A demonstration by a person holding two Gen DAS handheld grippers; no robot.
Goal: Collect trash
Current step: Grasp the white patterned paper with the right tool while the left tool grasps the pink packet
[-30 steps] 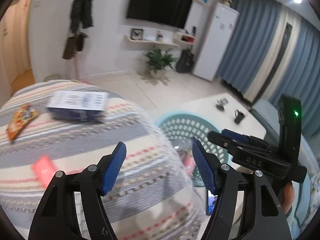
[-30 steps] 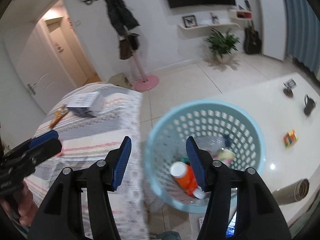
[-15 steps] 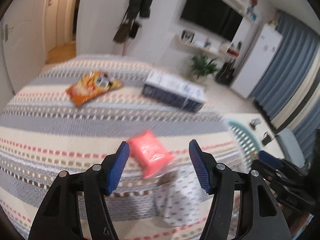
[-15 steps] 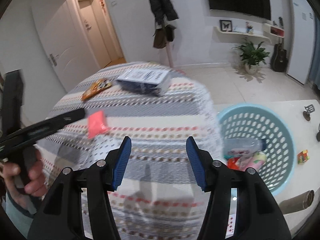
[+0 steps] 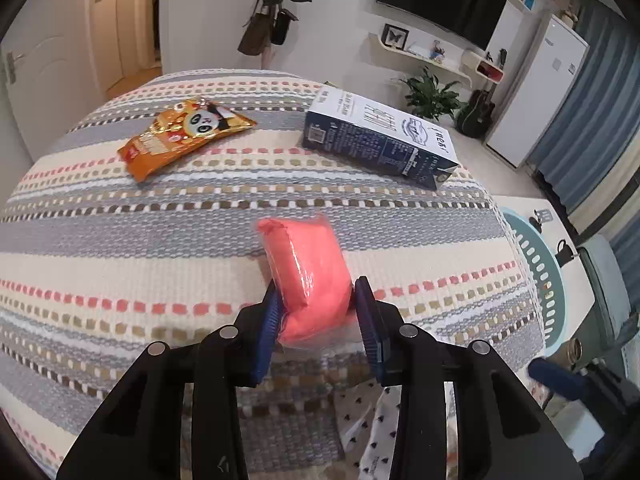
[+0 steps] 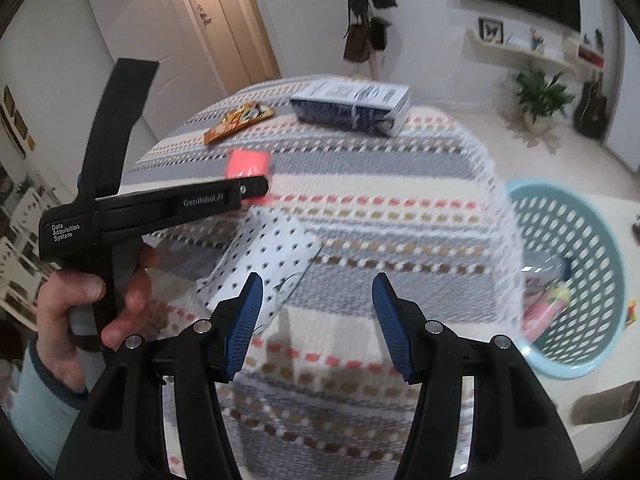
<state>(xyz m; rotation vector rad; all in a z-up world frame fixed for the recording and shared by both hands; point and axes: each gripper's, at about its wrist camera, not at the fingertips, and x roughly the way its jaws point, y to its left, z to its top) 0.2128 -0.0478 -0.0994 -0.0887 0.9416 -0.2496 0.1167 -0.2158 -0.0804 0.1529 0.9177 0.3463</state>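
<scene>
A pink plastic packet (image 5: 308,272) lies on the striped tablecloth (image 5: 120,240), and my left gripper (image 5: 316,308) is shut on its near end. The packet also shows in the right wrist view (image 6: 247,163), partly behind the left gripper's body. An orange panda snack bag (image 5: 184,136) and a blue-and-white carton (image 5: 380,140) lie further back. A white dotted paper (image 6: 264,256) lies in front of my right gripper (image 6: 316,312), which is open and empty above the cloth. The light blue perforated basket (image 6: 580,264) holds several pieces of trash.
The basket stands on a white low table right of the cloth-covered table, also visible in the left wrist view (image 5: 540,272). A brown cylinder (image 6: 604,402) lies near the basket. A black cup (image 5: 564,252) stands on the white table. The table edge drops off on the right.
My left gripper swung from the basket to the table, moved onto the pink packet and closed on it. My right gripper swung left from over the basket to over the cloth, staying open.
</scene>
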